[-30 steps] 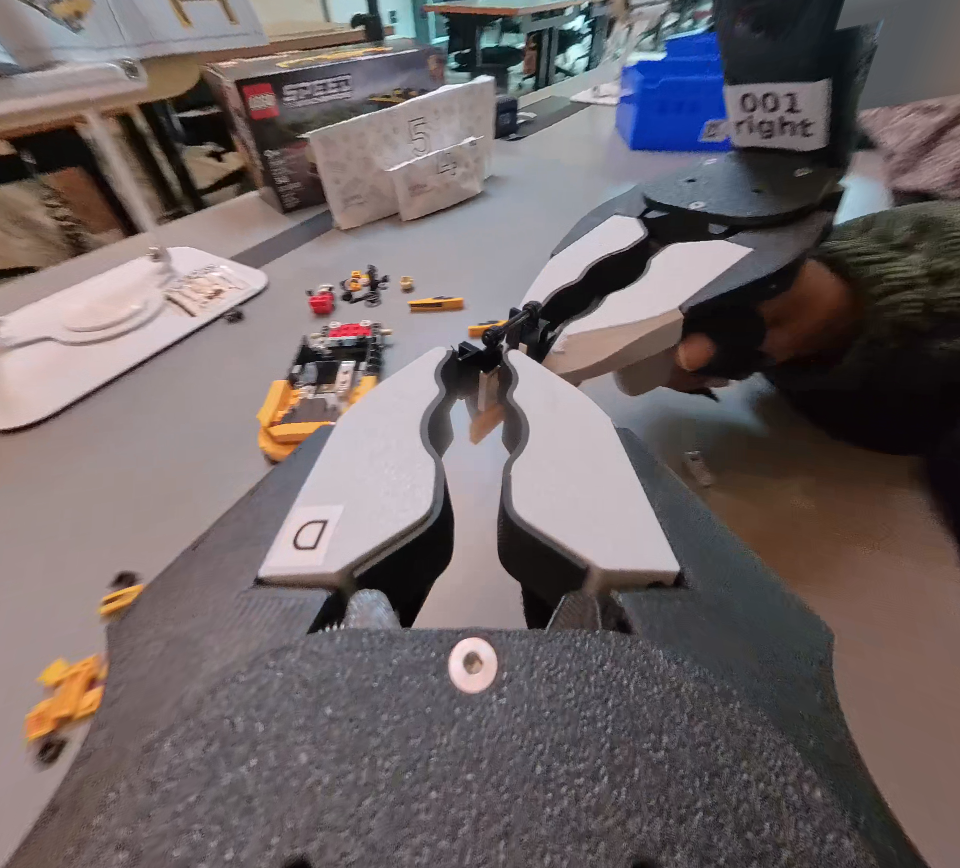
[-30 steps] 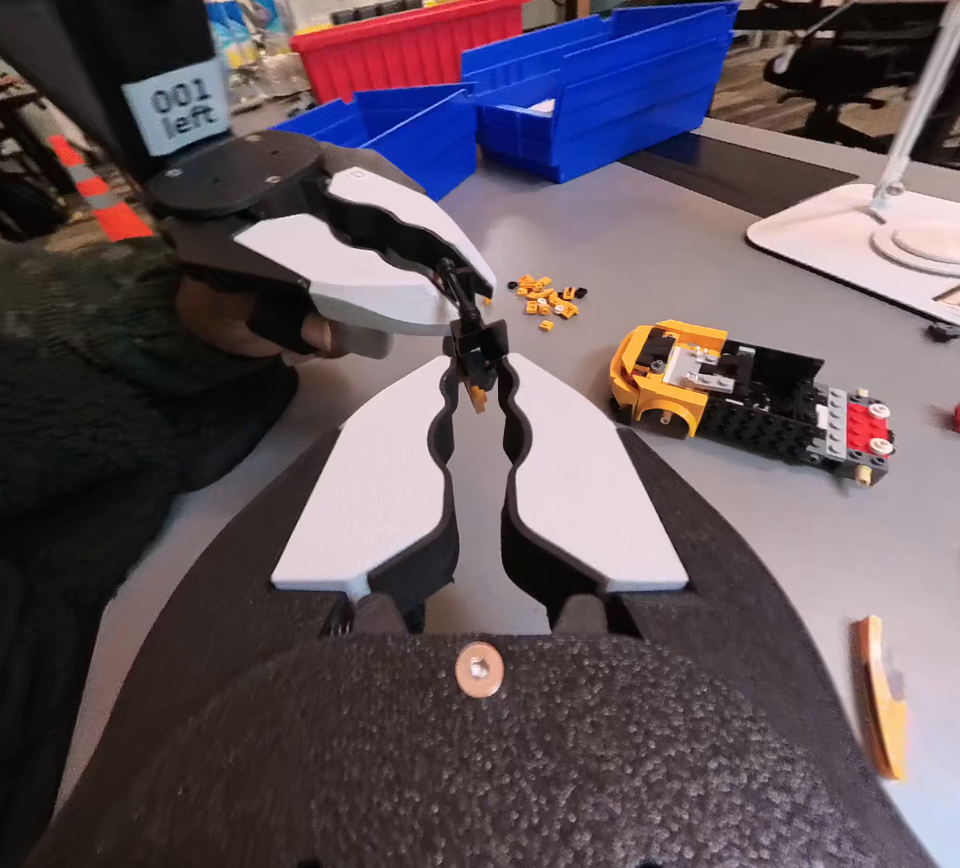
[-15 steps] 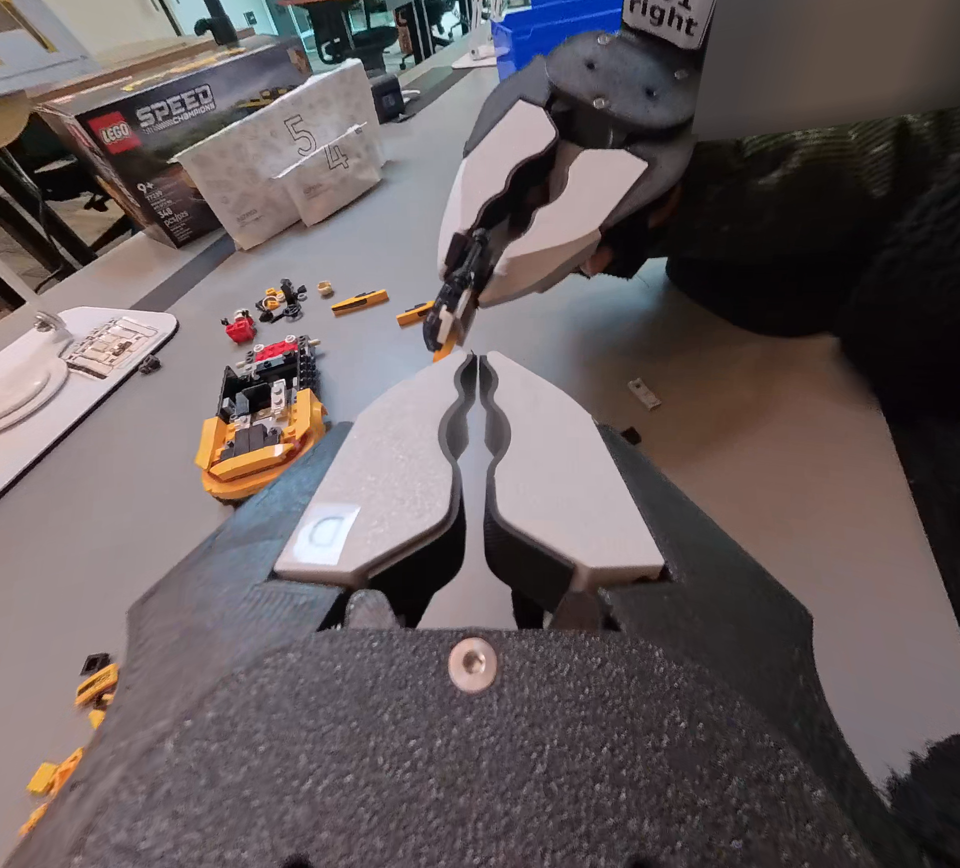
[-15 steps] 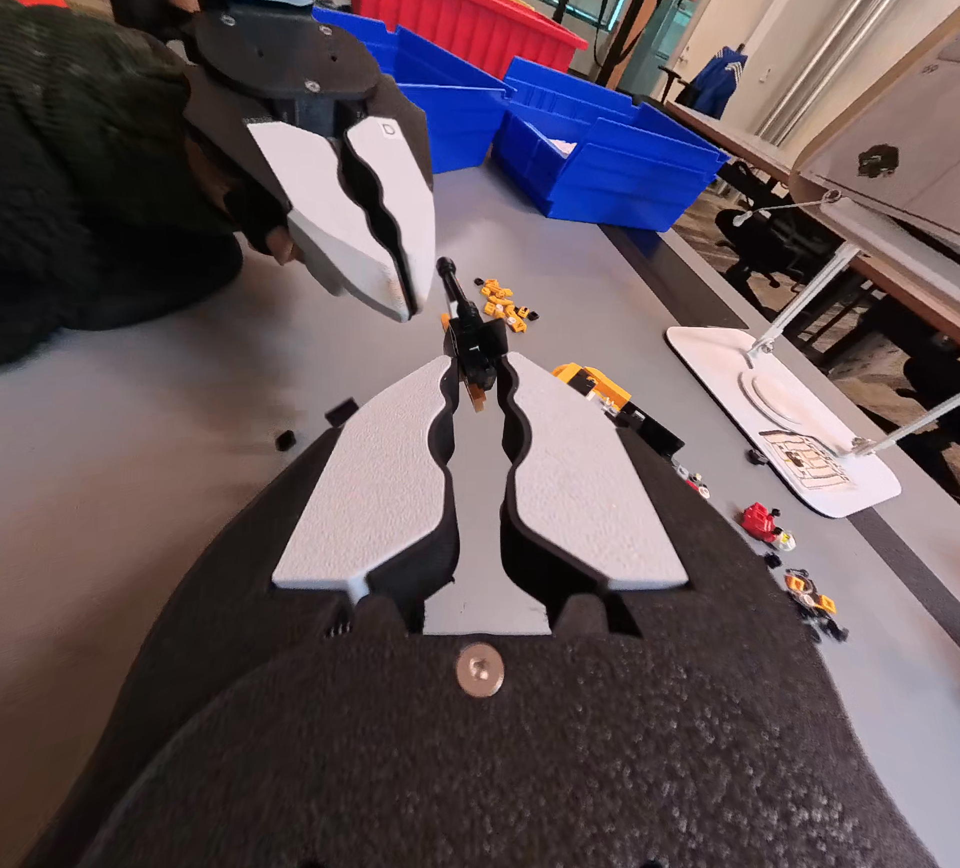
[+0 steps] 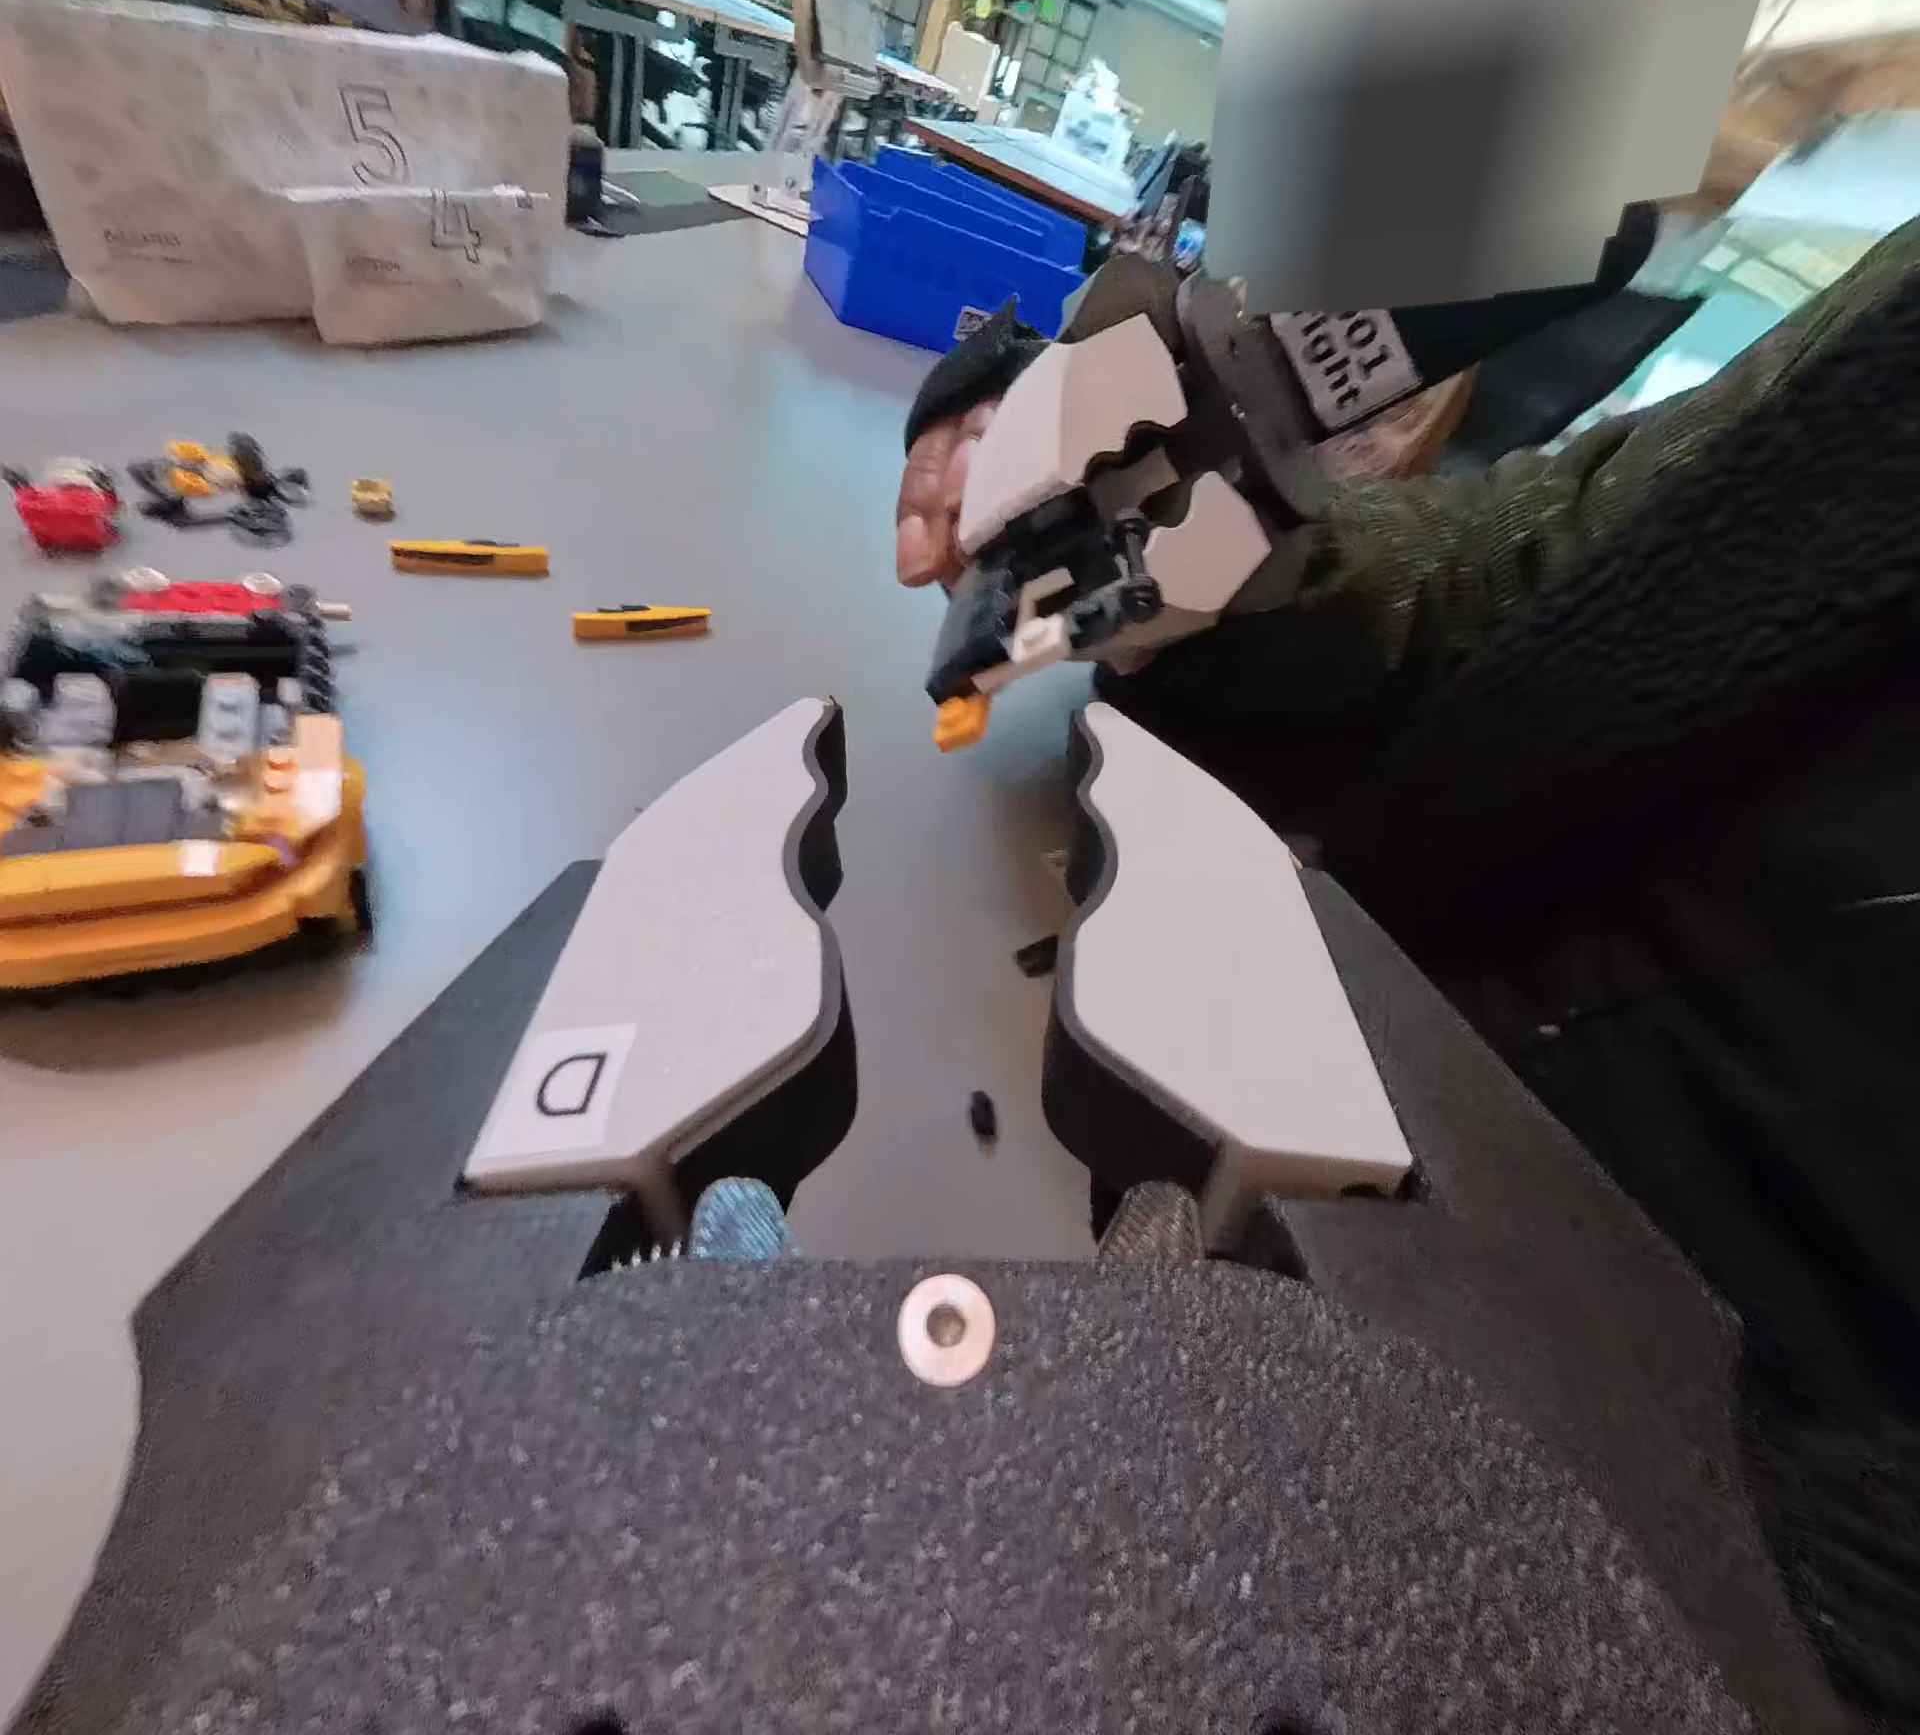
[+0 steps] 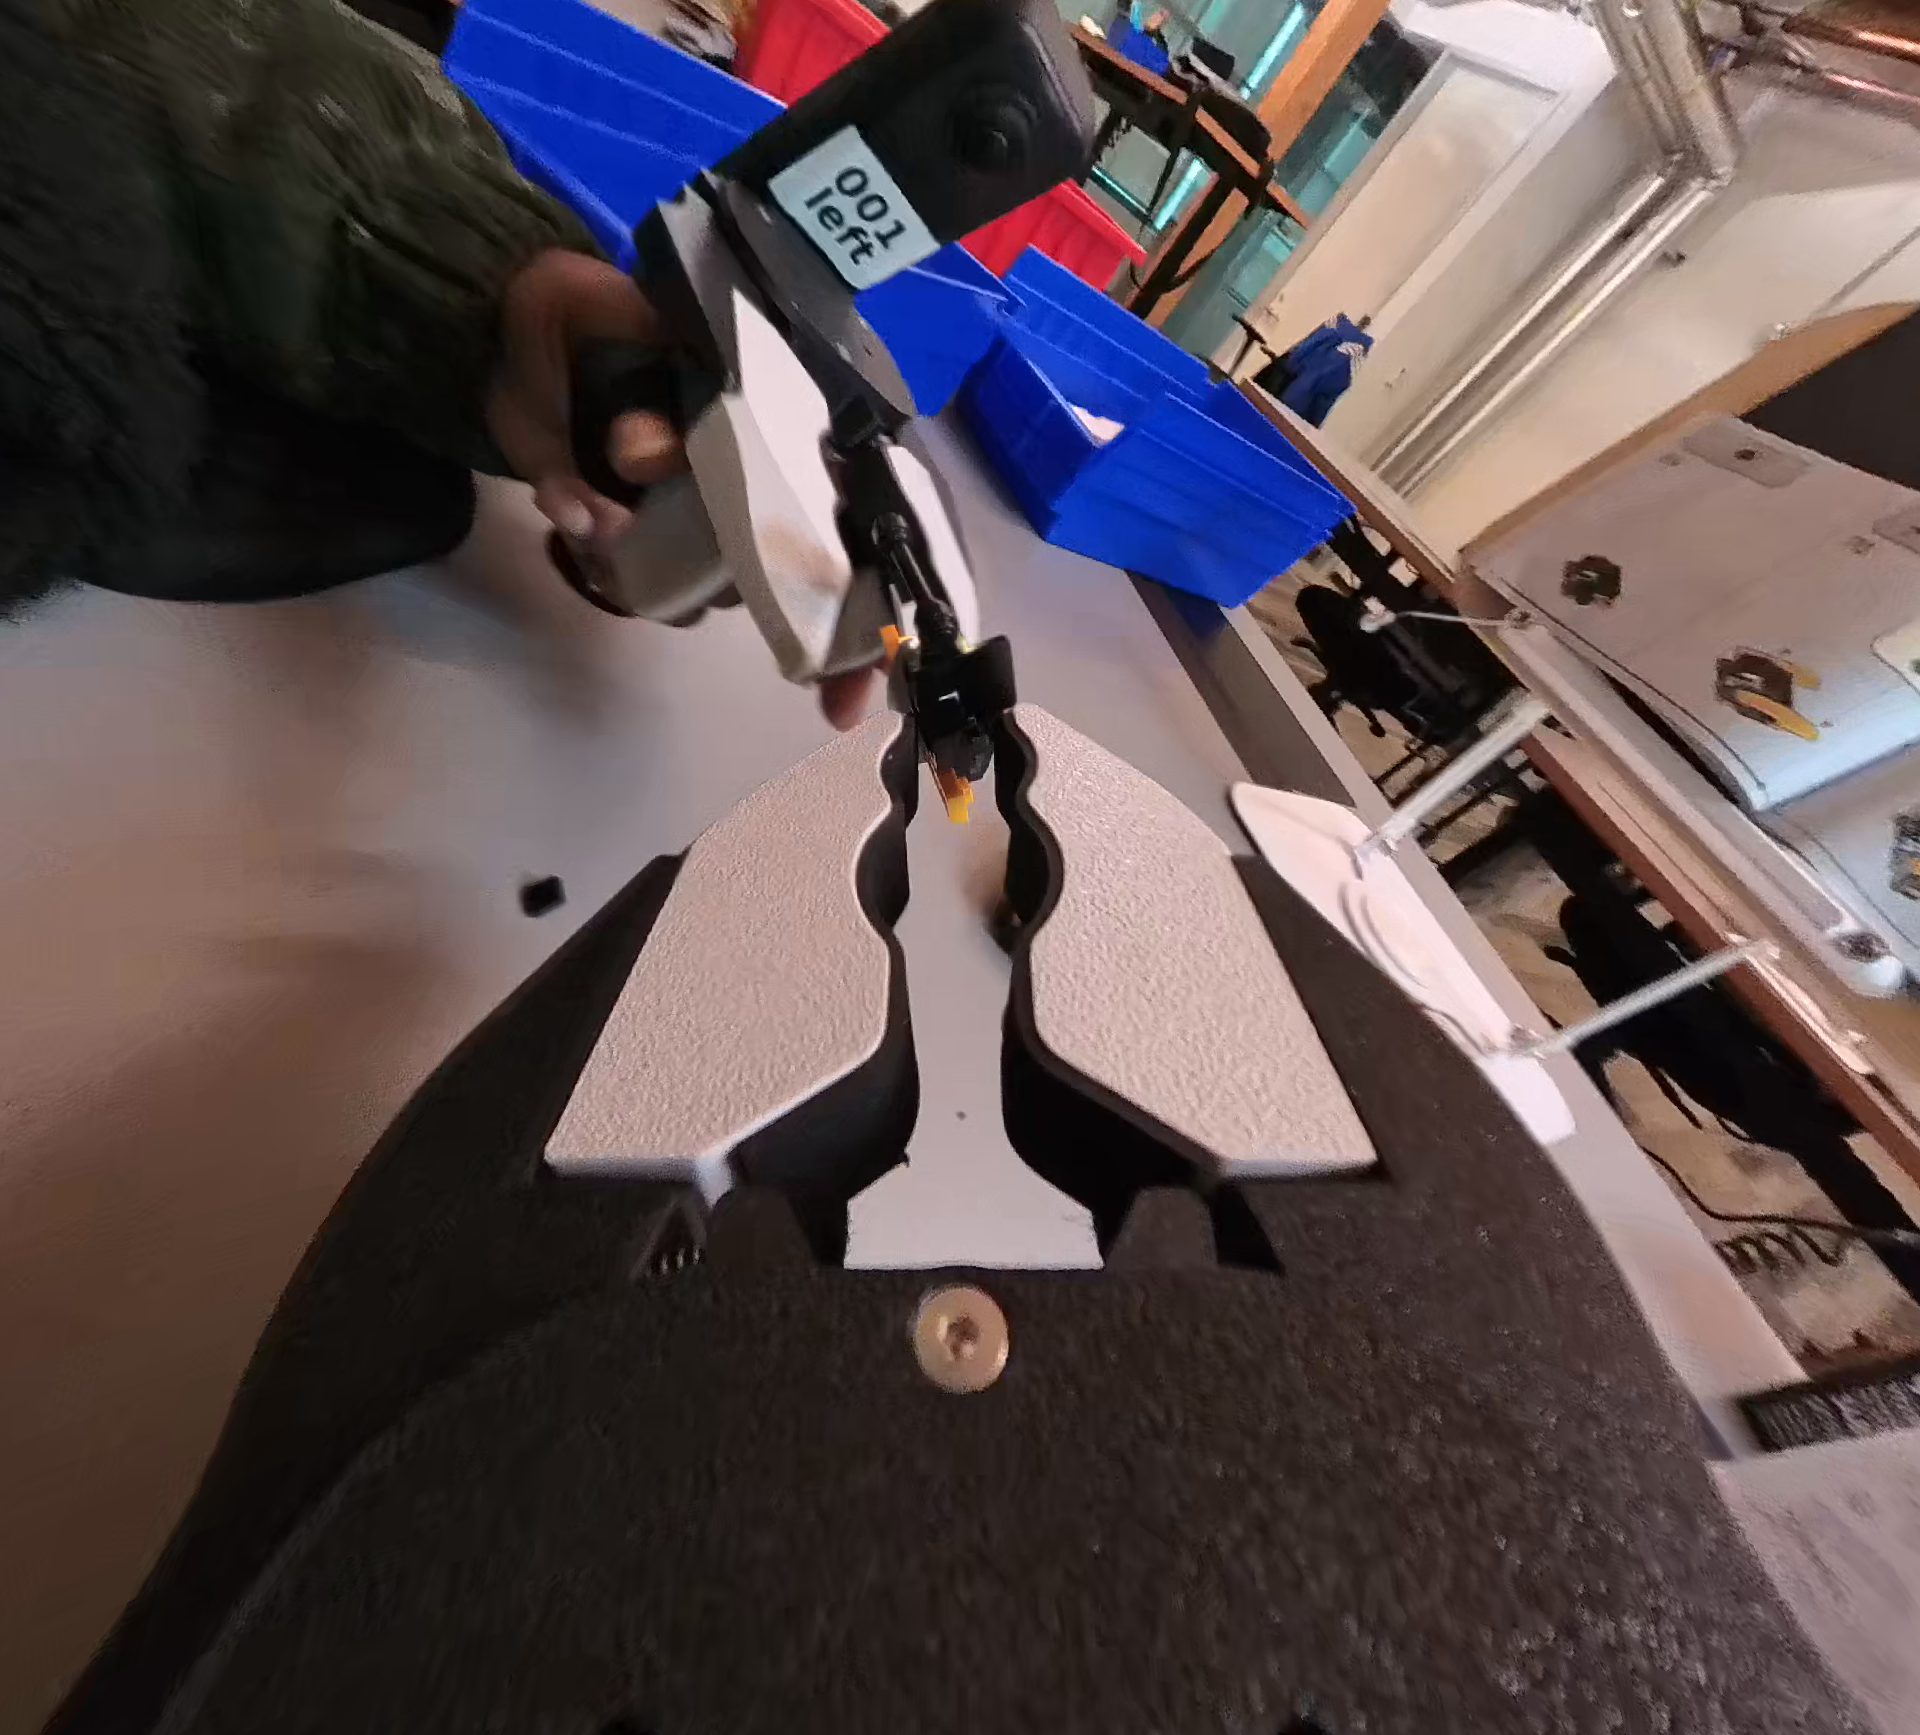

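Left wrist view, near field: left gripper [image 5: 951, 724] jaws stand well apart, nothing between them but bare grey table [image 5: 644, 397] and two small dark bits [image 5: 982, 1114] lying on it. Just beyond the fingertips hangs a small black brick assembly [image 5: 1039, 615] with a white piece and an orange tip, clear of both left pads. It is clamped in the right gripper [image 5: 1091, 584], which comes in from the right, gripped by a hand [image 5: 925, 501] in a dark green sleeve.

This view alone shows the table's left side: a part-built yellow and black toy car [image 5: 166, 802] close by, two loose yellow strips [image 5: 639, 620] farther out, a red piece [image 5: 68, 516] and small black parts, then white paper bags [image 5: 270, 210] and a dark box behind them.

Right wrist view, near field: right gripper [image 6: 956, 740] closed on the same black assembly [image 6: 951, 709], both pads against its sides, orange tip pointing back toward the camera, a thin black rod reaching forward. The left gripper [image 6: 831, 584] sits just past it, seen edge-on; from here its opening cannot be judged.

This view alone shows a white lamp base [image 6: 1382, 916] at the right table edge, and blue bins [image 6: 1143, 459] and a red bin [image 6: 810, 33] beyond.
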Tool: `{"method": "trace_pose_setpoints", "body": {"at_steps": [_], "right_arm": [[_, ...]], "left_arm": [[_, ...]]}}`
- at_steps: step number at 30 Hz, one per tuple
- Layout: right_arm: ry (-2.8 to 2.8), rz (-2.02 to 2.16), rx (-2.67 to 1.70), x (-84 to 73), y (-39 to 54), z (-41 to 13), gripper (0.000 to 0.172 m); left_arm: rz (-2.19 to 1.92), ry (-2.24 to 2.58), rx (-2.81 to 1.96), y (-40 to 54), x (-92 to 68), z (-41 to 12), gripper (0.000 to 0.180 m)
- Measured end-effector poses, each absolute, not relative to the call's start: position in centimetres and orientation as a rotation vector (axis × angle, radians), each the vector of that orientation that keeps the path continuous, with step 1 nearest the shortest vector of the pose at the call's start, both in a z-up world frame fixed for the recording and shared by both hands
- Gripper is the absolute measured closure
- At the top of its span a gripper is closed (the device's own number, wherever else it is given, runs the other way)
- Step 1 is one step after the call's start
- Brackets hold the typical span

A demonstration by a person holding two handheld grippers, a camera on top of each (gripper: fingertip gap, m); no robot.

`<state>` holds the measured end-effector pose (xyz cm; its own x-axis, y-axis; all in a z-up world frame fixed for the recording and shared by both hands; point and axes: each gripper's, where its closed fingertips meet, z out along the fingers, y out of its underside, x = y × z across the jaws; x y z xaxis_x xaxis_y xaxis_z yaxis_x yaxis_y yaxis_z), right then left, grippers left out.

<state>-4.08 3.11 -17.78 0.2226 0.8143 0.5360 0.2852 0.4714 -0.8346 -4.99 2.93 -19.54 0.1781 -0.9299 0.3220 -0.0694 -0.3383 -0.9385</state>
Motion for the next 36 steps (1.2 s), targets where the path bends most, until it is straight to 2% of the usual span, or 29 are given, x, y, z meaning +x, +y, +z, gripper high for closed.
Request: {"method": "trace_pose_setpoints", "body": {"at_steps": [2,4,5,12,20,36], "right_arm": [[-1.353,0.559,-1.082,-4.6,2.3,-17.9,0.158],[-1.344,0.635,-1.107,-4.7,2.0,-18.1,0.158],[-1.355,0.673,-1.12,-4.7,1.8,-18.2,0.158],[-1.557,0.691,-1.084,-4.3,-0.7,-18.7,0.151],[-1.761,0.424,-0.988,-4.8,-1.8,-22.1,0.153],[-1.781,0.226,-1.183,-4.4,0.2,-24.3,0.155]], "left_arm": [[-1.105,1.072,-1.536,2.8,-4.6,-19.6,0.147],[-0.925,1.186,-1.452,2.1,-4.4,-19.5,0.165],[-0.855,1.234,-1.44,2.0,-4.5,-19.7,0.166],[-0.709,1.492,-1.418,0.3,-5.5,-21.4,0.167],[-0.735,1.646,-1.46,-1.1,-5.8,-23.6,0.168],[-0.708,1.579,-1.622,0.5,-5.9,-25.5,0.167]]}}
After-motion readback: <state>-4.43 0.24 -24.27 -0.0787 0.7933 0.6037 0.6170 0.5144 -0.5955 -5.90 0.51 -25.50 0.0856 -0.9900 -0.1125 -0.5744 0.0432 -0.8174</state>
